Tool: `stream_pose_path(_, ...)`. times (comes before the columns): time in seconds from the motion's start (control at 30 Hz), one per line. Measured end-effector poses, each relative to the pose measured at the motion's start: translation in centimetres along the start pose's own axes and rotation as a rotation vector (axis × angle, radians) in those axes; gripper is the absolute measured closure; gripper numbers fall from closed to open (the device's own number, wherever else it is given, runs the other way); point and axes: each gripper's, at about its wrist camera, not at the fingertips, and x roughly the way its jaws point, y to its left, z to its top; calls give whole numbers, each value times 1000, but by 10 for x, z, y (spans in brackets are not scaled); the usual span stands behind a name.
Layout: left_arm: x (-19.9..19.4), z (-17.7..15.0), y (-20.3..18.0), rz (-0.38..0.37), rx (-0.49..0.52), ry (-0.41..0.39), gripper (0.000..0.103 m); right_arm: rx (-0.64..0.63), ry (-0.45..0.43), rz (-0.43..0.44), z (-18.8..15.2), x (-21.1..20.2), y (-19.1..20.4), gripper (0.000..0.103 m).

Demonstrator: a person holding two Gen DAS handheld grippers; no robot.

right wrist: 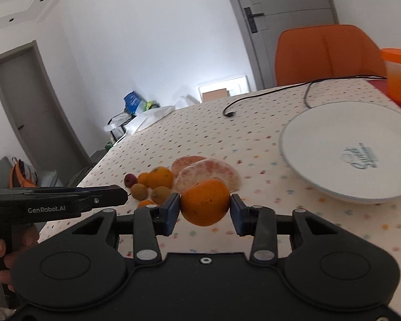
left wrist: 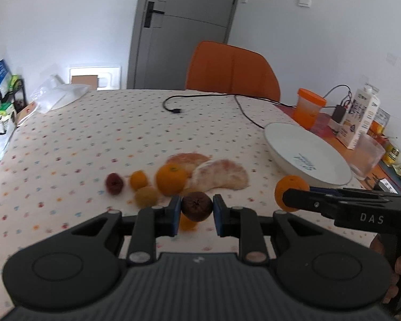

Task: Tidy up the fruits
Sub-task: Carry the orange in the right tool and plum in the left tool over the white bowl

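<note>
My left gripper (left wrist: 196, 211) is shut on a dark brown round fruit (left wrist: 196, 206), held above the table. My right gripper (right wrist: 204, 208) is shut on an orange (right wrist: 204, 202); it also shows in the left wrist view (left wrist: 290, 190), near the white plate (left wrist: 280, 139). The plate (right wrist: 320, 133) holds nothing. On the cloth lie two peeled pomelo pieces (left wrist: 219, 176), an orange (left wrist: 171, 179), a small orange fruit (left wrist: 138, 179), a tan round fruit (left wrist: 146, 197) and a dark red fruit (left wrist: 114, 183). The same pile shows in the right wrist view (right wrist: 160, 179).
A black cable (left wrist: 173, 109) lies across the far table. An orange-lidded jar (left wrist: 308, 108), a carton (left wrist: 361, 117) and a clear cup (left wrist: 366, 157) stand right of the plate. An orange chair (left wrist: 231, 71) is behind the table. A plastic bag (left wrist: 58, 96) lies at far left.
</note>
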Motion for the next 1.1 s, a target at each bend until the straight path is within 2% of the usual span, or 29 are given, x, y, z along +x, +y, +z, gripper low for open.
stream_pose_path(0.3,11,9,-37,-51,40,-13,79,44,-36,-28,-1,-28,-22,64)
stream_pose_path(0.67,24,18,-77,-105,84,-28,79,80,-100,-100,-1,-66,-55,64)
stream_pose_path(1.1,41,31,-123,-164,130,-44,79,136,-149,-155,3,-89,-93,64)
